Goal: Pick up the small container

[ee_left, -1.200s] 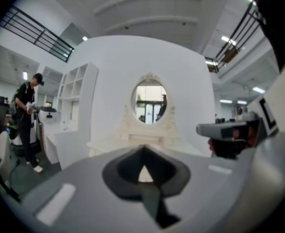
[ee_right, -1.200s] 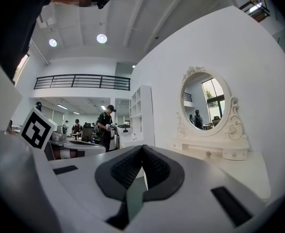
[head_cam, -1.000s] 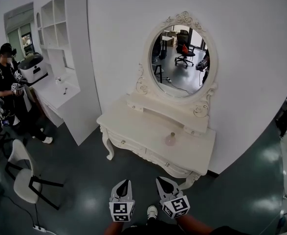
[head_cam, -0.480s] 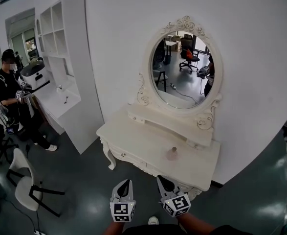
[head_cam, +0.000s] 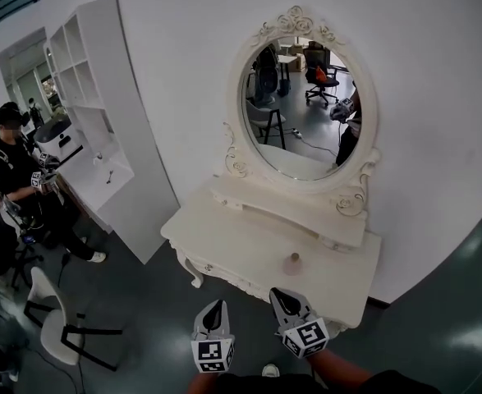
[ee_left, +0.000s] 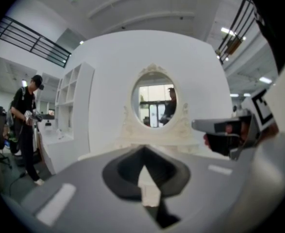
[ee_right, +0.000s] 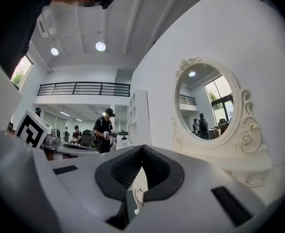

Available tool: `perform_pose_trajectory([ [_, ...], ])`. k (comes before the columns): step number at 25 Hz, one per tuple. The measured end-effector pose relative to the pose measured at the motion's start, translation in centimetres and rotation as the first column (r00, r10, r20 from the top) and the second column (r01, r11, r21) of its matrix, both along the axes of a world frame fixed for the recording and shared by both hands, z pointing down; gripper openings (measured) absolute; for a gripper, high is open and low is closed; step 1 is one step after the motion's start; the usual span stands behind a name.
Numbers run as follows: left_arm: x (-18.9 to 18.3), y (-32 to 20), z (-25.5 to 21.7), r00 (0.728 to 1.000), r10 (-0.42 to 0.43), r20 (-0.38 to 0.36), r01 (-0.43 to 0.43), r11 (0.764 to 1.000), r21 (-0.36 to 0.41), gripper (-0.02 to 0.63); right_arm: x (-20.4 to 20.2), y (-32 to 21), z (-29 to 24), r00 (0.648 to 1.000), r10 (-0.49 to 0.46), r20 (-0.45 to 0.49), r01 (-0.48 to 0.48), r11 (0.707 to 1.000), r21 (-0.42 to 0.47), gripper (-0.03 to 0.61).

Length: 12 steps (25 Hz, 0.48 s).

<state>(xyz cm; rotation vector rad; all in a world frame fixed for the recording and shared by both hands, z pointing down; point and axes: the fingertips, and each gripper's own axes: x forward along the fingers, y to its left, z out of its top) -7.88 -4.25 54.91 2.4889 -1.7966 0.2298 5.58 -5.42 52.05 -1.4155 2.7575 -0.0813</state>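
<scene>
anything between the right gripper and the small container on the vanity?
Nothing visible. The small container stands alone on the dressing table. Only bare tabletop lies between it and the right gripper, whose jaws are shut.

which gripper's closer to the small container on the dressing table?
Right. In the head view the right gripper sits just below the small container, by the dressing table's front edge; the left gripper is further left, over the floor.
</scene>
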Motion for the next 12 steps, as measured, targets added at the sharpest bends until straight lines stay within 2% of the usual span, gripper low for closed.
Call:
perform_pose_trajectory([
  [9, 0.0, -4.5, 0.4, 1.000, 0.026, -0.003, -0.026, 1.000, -0.005, 0.008, 0.0, -4.0, 0.8, 1.000, 0.026, 0.013, -0.026, 1.000, -0.006, 0.005],
  [12, 0.3, -6.8, 0.8, 0.998, 0.061, -0.014, -0.061, 0.998, -0.010, 0.008, 0.2, -5.7, 0.8, 0.998, 0.061, 0.001, -0.061, 0.998, -0.003, 0.005],
])
